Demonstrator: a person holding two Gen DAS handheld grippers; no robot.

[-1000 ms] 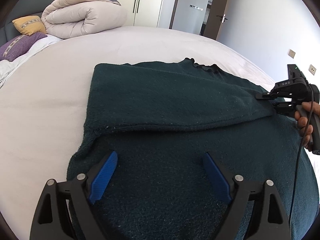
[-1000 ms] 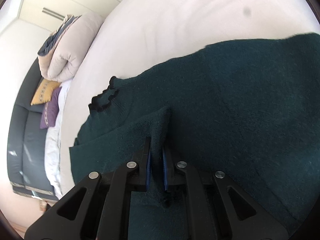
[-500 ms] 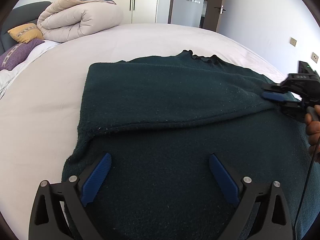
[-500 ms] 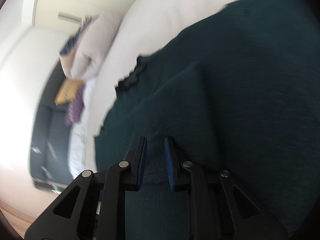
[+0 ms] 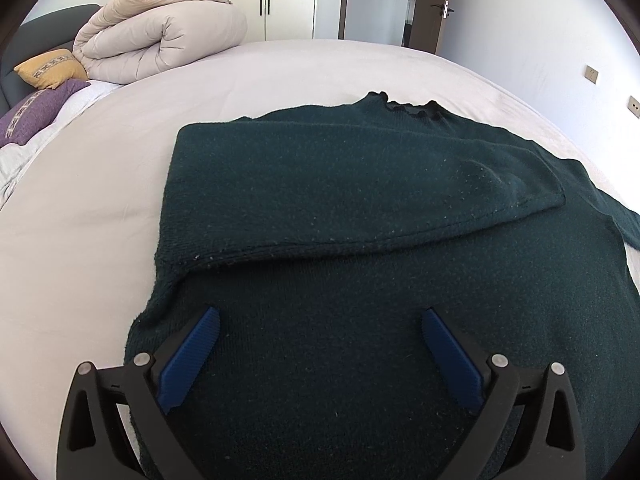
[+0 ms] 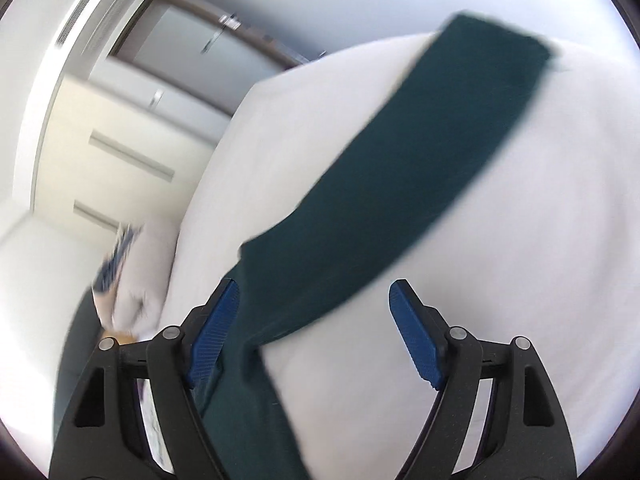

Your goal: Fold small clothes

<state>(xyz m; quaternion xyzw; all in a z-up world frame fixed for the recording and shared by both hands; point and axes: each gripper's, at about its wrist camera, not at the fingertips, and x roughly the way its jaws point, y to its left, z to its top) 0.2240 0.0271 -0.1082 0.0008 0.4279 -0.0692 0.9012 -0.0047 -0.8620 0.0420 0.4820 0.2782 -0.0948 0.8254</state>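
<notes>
Both my grippers gaping, left over dark green knit sweater; I'd pinch the outstretched sleeve near its cuff, fold flat.

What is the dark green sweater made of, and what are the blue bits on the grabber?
The sweater looks like a soft, fuzzy knit, maybe wool or acrylic: matte, with tiny pale lint specks and a frilly collar. The blue pads on the left gripper look like ribbed rubber or plastic, judging by their fine ridges.
</notes>
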